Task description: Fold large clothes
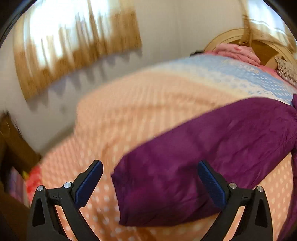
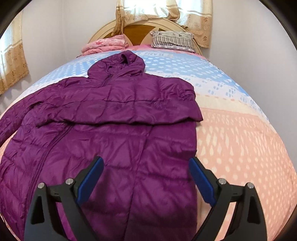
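Two grippers, right gripper point(image 2: 145, 174) and left gripper point(image 1: 149, 176), both spread wide, nothing clamped. One purple jacket point(image 2: 111, 115) flat on bedspread point(image 2: 241, 129), centre-left. One sleeve point(image 1: 204, 157) lower right. Two pillows point(image 2: 172, 40) up top.

A home bedroom: a bed under a pink and blue dotted bedspread point(image 2: 232, 129), an arched wooden headboard point(image 2: 141, 31) at top centre, a striped pillow point(image 2: 172, 41), beige patterned curtains point(image 2: 194, 16) above.
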`<state>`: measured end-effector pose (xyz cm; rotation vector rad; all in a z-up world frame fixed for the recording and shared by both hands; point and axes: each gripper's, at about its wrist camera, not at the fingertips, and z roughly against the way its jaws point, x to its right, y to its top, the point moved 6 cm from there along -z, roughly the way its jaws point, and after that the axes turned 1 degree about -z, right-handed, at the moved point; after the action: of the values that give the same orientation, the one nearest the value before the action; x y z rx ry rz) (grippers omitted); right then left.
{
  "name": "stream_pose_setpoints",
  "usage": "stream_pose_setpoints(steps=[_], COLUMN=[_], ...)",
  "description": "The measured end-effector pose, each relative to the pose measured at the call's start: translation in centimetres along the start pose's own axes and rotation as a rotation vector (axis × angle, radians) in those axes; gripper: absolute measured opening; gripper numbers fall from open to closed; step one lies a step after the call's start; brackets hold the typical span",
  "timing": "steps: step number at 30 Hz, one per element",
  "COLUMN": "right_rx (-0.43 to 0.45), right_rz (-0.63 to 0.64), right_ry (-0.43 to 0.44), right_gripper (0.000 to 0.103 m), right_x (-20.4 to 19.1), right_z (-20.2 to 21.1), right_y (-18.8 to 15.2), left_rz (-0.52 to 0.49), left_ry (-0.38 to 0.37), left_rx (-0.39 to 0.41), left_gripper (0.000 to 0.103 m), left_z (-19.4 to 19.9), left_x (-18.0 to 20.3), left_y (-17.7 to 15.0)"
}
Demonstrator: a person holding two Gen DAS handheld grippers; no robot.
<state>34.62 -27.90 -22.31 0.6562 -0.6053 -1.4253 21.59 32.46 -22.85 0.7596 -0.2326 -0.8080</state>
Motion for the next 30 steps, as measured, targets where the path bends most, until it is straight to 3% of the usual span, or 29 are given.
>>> stream_pose_setpoints(steps=[2, 4, 5, 6, 7, 10, 14, 17, 20, 24, 30], right_rx=[0.019, 0.037, 0.048, 0.058, 0.063, 0.081, 0.073, 0.063, 0.068, 0.074, 0.077], right_rz=[-0.017, -0.036, -0.045, -0.050, -0.051, -0.062, -0.132, -0.191, -0.261, -0.347, -0.415], right_ry=[0.007, 0.013, 0.014, 0.013, 0.011, -0.014, -0.069, -0.123, -0.162, -0.201, -0.181], right_gripper=[0.095, 0.095, 0.095, 0.095, 0.095, 0.095, 0.095, 0.095, 0.095, 0.095, 0.096], right_x=[-0.1, 0.0, 0.2, 0.4, 0.6, 2.2, 6.1, 9.3, 12.5, 15.6, 17.3], right_z=[1.0, 2.0, 2.5, 3.0, 3.3, 4.2, 4.0, 3.6, 3.5, 3.5, 3.7], right_y=[0.0, 0.2, 0.2, 0.2, 0.2, -0.1, -1.0, -1.6, -2.2, -3.2, -4.6], left_rz=[0.024, 0.022, -0.008, -0.032, -0.040, -0.049, -0.099, -0.158, -0.231, -0.320, -0.501], left_ry=[-0.086, -0.146, -0.144, -0.189, -0.241, -0.212, -0.148, -0.144, -0.218, -0.332, -0.414], left_rx=[-0.063, -0.093, -0.055, -0.042, -0.045, -0.015, 0.137, 0.234, 0.320, 0.357, 0.392], left_gripper=[0.100, 0.085, 0.062, 0.041, 0.013, 0.010, 0.009, 0.009, 0.009, 0.009, 0.009], left_z=[-1.5, -2.1, -1.6, -1.2, -0.6, 1.1, 5.5, 8.3, 12.5, 16.2, 19.7], left_x=[0.2, 1.2, 1.8, 2.5, 3.2, 3.7, 4.6, 6.8, 11.9, 20.1, 32.8], left_y=[-1.0, -1.7, -1.4, -0.9, -0.6, 1.4, 6.3, 9.6, 11.6, 12.0, 7.8])
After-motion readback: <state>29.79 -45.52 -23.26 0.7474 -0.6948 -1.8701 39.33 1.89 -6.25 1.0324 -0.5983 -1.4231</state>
